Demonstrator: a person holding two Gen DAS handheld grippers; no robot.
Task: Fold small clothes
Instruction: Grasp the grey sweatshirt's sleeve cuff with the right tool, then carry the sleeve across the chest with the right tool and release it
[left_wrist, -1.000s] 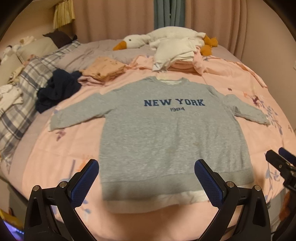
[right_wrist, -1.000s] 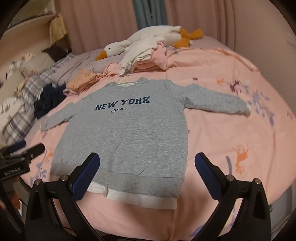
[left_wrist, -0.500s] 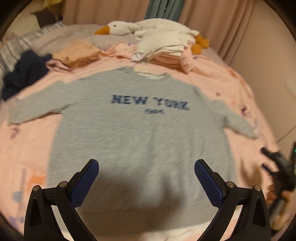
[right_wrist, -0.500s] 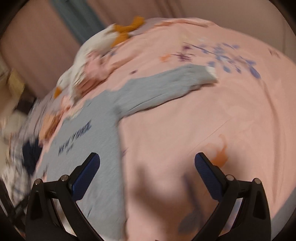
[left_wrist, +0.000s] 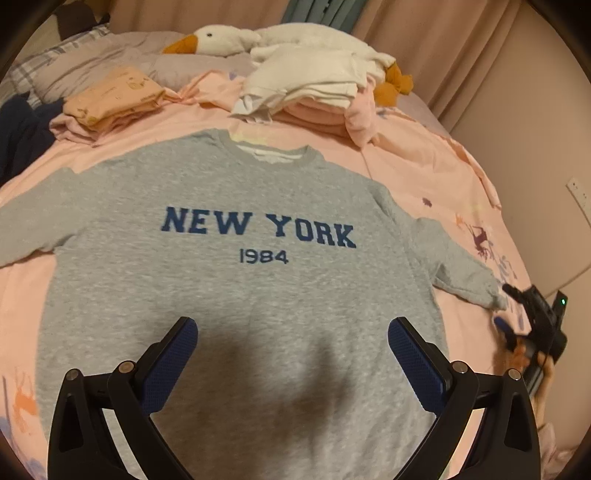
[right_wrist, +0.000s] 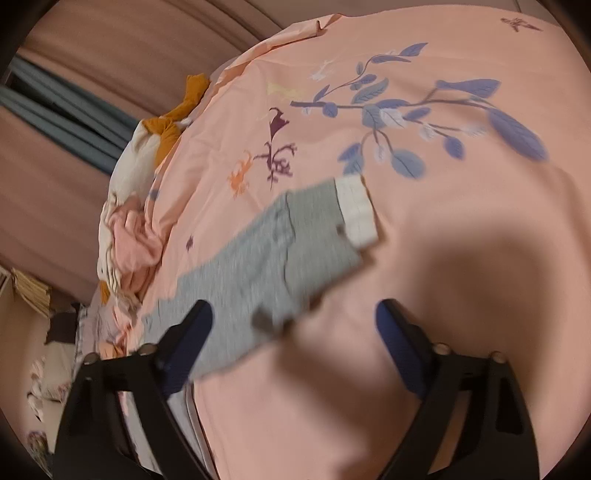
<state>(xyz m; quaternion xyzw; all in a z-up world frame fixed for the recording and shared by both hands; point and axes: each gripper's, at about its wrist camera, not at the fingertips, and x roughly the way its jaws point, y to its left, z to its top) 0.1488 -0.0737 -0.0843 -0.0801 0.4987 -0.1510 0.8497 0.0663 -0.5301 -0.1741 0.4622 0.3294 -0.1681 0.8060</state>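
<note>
A grey sweatshirt (left_wrist: 236, 295) printed NEW YORK 1984 lies flat, face up, on the pink bedspread (left_wrist: 424, 166). My left gripper (left_wrist: 291, 332) hangs open above its lower body with nothing between the fingers. In the left wrist view my right gripper (left_wrist: 508, 306) sits at the end of the right sleeve. The right wrist view shows that sleeve (right_wrist: 266, 266) with its white cuff (right_wrist: 356, 210). There my right gripper (right_wrist: 293, 310) hovers just above the sleeve. Its jaws are closing, and the pads do not press on the cloth.
At the far side of the bed lie a folded peach pile (left_wrist: 110, 96), a white and pink stack (left_wrist: 314, 85) and a goose plush (left_wrist: 221, 37). A dark garment (left_wrist: 18, 136) lies at the left. A wall with a socket (left_wrist: 576, 188) stands close on the right.
My left gripper moved forward and lower over the sweatshirt. My right gripper rolled and swung out to the right sleeve's cuff, and its fingers now stand closer together.
</note>
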